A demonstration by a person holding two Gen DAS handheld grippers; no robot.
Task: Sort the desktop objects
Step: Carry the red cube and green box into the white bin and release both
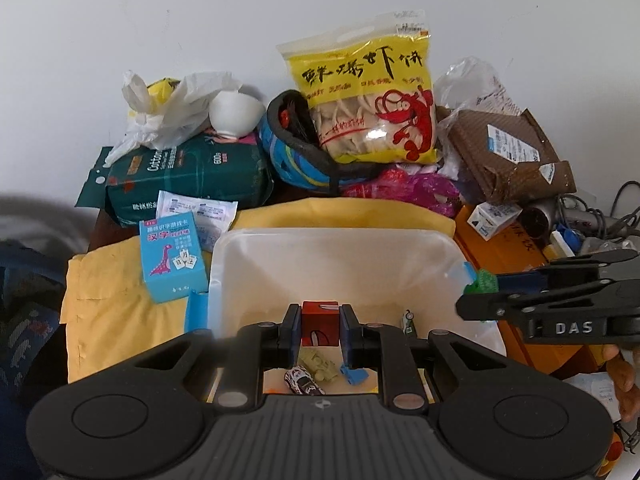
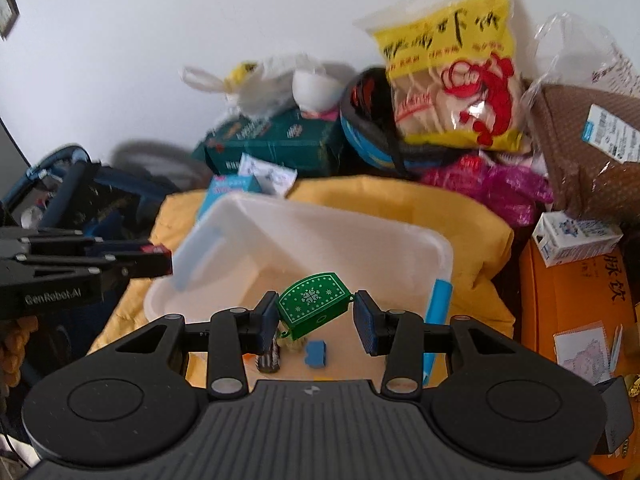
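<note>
My left gripper [image 1: 320,326] is shut on a small red cube [image 1: 320,323] and holds it above the white plastic bin [image 1: 320,240]. My right gripper [image 2: 316,312] is shut on a green snowflake-patterned case [image 2: 314,305], also over the bin [image 2: 440,256]; it shows from the side in the left wrist view [image 1: 482,282]. On the bin floor lie a toy car [image 1: 304,380], a beige toy tank [image 1: 320,364], a blue piece [image 1: 354,374] and a small figure [image 1: 408,322].
The bin sits on a yellow cloth [image 1: 112,312]. Around it are a blue card box [image 1: 172,256], a green tissue pack [image 1: 188,176], a helmet [image 1: 296,148], a yellow snack bag [image 1: 368,92], a brown parcel [image 1: 508,152] and an orange box [image 1: 516,264].
</note>
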